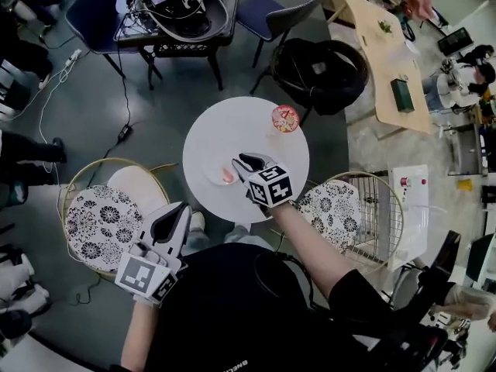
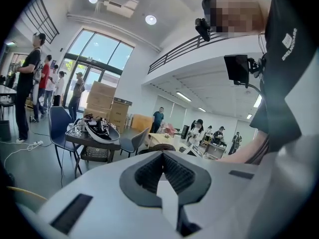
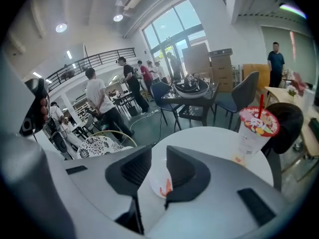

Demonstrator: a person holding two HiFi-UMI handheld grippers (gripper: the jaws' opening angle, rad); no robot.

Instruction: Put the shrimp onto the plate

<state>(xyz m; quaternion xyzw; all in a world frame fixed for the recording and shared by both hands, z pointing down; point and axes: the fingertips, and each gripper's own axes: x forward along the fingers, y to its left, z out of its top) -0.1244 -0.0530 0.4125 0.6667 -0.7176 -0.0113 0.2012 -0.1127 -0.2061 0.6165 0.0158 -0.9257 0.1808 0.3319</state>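
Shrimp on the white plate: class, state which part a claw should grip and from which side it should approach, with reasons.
It is probably best gripped across the middle of its body, from straight above. The shrimp lies flat in the shallow plate, so a sideways approach would likely meet the rim. The right claw hangs open above it, so its jaws could straddle the narrow body.

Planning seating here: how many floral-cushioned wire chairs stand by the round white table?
2. One floral-cushioned chair stands left of the round table; the other stands right of it. More may be hidden beneath the person.
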